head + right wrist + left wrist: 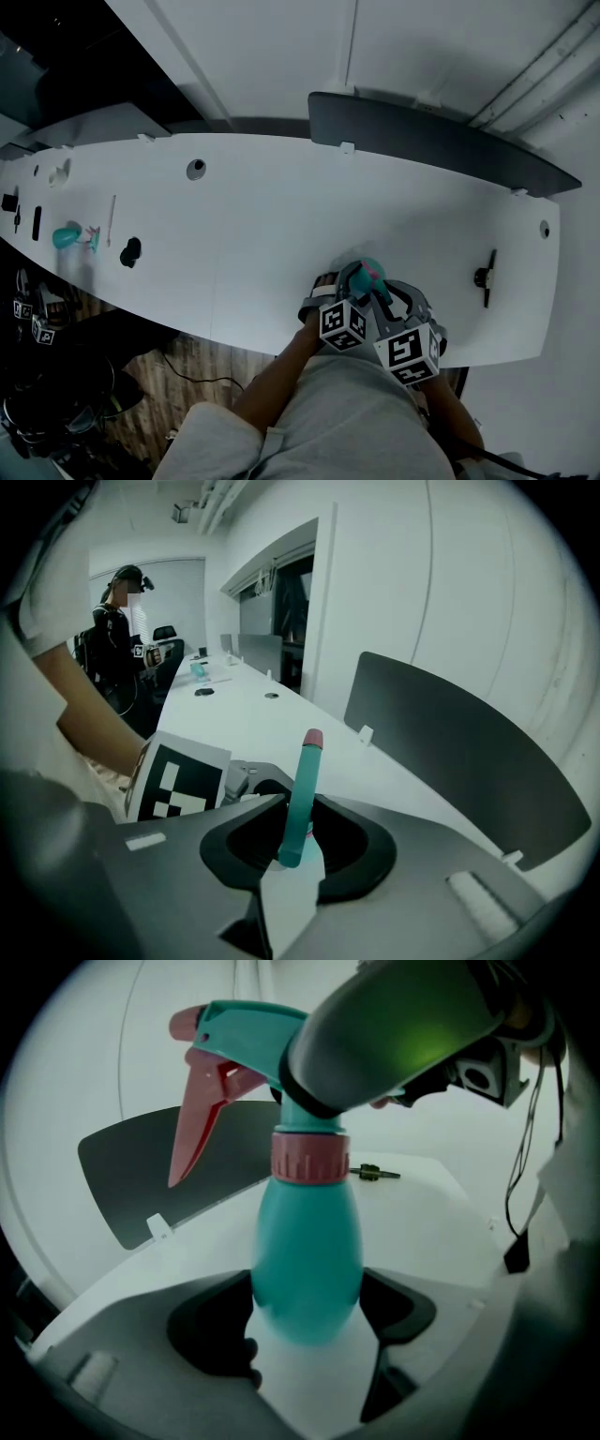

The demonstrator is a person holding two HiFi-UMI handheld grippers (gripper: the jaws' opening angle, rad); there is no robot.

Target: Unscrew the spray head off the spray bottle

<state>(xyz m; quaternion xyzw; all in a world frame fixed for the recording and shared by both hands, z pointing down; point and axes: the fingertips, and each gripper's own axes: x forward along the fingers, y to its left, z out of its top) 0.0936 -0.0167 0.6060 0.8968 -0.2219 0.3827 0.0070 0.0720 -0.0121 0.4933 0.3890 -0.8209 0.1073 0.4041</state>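
spray bottle [307, 1260]: 1 | spray head [244, 1030]: 1 | pink collar ring [310, 1157]: 1 | grippers: 2, left gripper [305, 1330] and right gripper [298, 850] | marker cubes [342, 323] on them: 2 | table [281, 216]: 1 | cable holes [195, 169]: 2 | dark divider panel [441, 141]: 1 | far teal item [66, 236]: 1 | distant person [117, 621]: 1

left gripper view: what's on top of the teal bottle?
On the teal bottle sits a pink collar, then the teal spray head with its pink trigger pointing left. The right gripper covers the head's rear, so that part can't be seen.
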